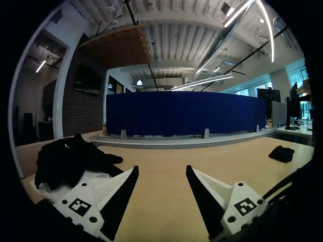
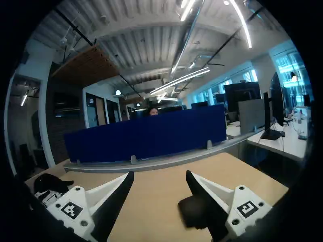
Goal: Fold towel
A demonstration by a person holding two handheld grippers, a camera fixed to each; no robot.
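In the left gripper view my left gripper (image 1: 161, 171) hangs open above the wooden table (image 1: 173, 161), nothing between its fingers. A heap of black cloth (image 1: 68, 159) lies on something white at the left, just beyond the left finger. A small folded black towel (image 1: 282, 153) rests far to the right. In the right gripper view my right gripper (image 2: 159, 177) is open too. A small folded black towel (image 2: 193, 211) lies on the table right beside its right finger, partly hidden by it. The black cloth heap (image 2: 50, 183) sits far left.
A blue divider panel (image 1: 181, 113) on a grey rail runs along the table's far edge. Monitors (image 2: 274, 105) stand on a white desk to the right. A person's head shows behind the divider (image 2: 153, 111). The table's right edge (image 2: 262, 177) drops off nearby.
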